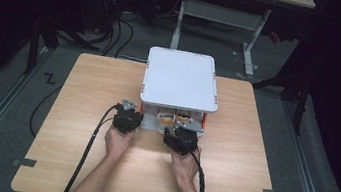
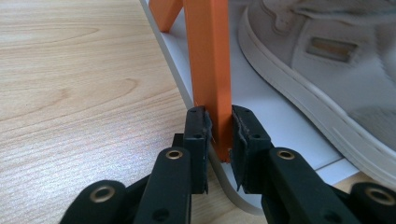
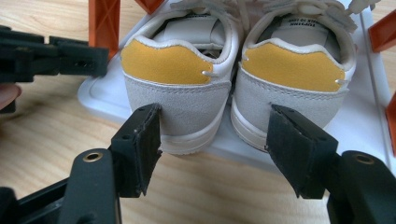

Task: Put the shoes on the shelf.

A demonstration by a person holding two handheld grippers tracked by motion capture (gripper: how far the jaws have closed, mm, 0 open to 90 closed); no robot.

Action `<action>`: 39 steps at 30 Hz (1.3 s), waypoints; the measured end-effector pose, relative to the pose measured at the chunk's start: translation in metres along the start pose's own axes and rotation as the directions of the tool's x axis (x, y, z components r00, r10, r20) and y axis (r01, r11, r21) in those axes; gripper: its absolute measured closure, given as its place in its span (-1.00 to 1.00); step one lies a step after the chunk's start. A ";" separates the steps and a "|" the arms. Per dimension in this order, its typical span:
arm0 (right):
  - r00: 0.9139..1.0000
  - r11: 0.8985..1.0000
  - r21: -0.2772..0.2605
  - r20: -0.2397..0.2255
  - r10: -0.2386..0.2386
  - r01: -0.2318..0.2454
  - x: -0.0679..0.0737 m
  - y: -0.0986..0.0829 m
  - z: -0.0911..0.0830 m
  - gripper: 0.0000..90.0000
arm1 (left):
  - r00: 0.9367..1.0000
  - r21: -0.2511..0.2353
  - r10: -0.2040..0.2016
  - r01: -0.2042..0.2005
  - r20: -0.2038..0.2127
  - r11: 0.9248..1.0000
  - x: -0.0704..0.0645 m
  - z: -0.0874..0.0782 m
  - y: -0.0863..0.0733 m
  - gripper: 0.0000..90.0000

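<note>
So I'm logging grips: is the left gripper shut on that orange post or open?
Shut on it: the left gripper has both jaws pressed against the orange post of the white rack.

We find print in one place: a small label inside the right-hand shoe [image 3: 299, 70] in the right gripper view, a line of tiny dark characters too blurred for us to read. We can read nothing else.

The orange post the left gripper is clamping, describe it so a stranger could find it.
Find the white two-level rack mid-table. The post is the upright at its near left corner, beside the pale shoes. It alone sits between the left gripper jaws.
</note>
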State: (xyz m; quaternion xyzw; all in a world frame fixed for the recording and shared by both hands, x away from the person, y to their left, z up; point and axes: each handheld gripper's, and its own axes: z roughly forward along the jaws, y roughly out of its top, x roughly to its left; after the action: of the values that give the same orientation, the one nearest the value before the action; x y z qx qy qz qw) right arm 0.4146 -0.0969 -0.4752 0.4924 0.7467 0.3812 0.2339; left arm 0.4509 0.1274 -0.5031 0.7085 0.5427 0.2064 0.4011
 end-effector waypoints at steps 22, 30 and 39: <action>0.999 0.999 -0.025 0.013 0.030 -0.029 -0.014 0.017 0.025 -0.20 | 1.000 -0.004 -0.004 0.004 0.008 1.000 -0.001 0.000 0.000 0.71; 0.999 0.999 -0.029 -0.017 0.039 -0.040 -0.021 0.015 0.020 -0.20 | 1.000 0.000 0.006 -0.006 0.005 1.000 -0.001 0.000 0.000 0.71; 0.997 0.999 -0.033 -0.071 0.002 -0.004 -0.043 0.003 -0.013 -0.13 | 1.000 -0.008 0.003 -0.003 -0.001 1.000 -0.003 0.000 0.000 0.70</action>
State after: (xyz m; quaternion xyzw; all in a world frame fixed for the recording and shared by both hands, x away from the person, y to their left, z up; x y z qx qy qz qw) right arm 0.4243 -0.1395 -0.4656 0.4759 0.7472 0.4111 0.2148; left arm 0.4499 0.1247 -0.5032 0.7076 0.5410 0.2096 0.4033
